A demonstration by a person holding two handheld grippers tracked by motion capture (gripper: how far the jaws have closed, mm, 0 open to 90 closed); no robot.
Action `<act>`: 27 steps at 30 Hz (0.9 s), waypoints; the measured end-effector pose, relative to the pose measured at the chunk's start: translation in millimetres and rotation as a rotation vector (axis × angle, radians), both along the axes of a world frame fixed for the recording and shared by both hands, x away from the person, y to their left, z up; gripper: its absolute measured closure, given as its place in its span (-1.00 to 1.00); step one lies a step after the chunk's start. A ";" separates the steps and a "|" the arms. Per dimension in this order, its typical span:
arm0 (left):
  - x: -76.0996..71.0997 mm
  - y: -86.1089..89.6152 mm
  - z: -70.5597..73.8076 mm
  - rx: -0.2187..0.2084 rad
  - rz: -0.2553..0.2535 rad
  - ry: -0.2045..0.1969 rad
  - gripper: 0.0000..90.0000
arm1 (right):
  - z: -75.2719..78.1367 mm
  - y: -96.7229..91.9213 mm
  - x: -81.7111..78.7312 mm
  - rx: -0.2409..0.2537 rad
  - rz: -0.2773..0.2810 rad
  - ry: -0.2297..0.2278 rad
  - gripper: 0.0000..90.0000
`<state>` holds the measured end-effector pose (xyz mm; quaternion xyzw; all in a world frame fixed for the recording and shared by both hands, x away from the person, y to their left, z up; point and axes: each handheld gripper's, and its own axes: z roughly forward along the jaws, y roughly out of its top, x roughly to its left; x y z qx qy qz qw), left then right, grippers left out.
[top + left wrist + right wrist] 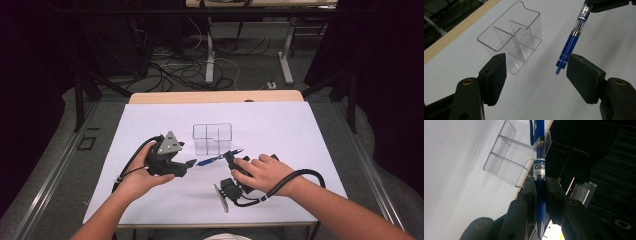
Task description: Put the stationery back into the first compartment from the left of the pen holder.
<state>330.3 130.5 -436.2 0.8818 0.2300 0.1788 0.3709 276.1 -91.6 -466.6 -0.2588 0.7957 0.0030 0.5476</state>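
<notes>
Right gripper (541, 195) pinches the pen (572, 37) near its tip end, the clip end reaching between the spread jaws of the left gripper (535, 75), organiser (510, 41) just beyond: a misaligned left closure risks levering the pen loose.

i see a clear plastic organiser (510, 42), glossy, smooth, with thin see-through dividers that catch the light. the pen (573, 35) looks plastic too: a shiny blue body, a transparent middle section, and in the right gripper view a matt blue rubbery-looking grip where my right gripper (540, 195) pinches it. the jaws of my left gripper (536, 75) are matt black with a faintly grainy finish and brass-coloured metal inserts. the table cover (150, 125) looks like matt white paper or sheet; a strip of pale wood table edge (215, 96) shows behind it.
</notes>
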 end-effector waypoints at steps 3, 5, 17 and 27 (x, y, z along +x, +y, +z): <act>0.9 -8.2 2.7 0.032 -0.029 -0.004 -0.26 | 0.1 1.2 -0.1 0.003 0.016 -0.007 0.77; 1.2 -13.9 3.0 0.029 -0.036 -0.005 -0.23 | 0.2 1.5 -1.2 0.001 0.005 -0.005 0.77; 6.3 -31.7 3.8 0.078 -0.087 0.014 -0.02 | 1.2 2.3 -2.2 0.006 0.020 -0.017 0.77; 6.9 -49.2 -1.9 0.144 -0.149 0.023 0.15 | -0.8 3.5 -2.3 0.007 0.025 -0.016 0.77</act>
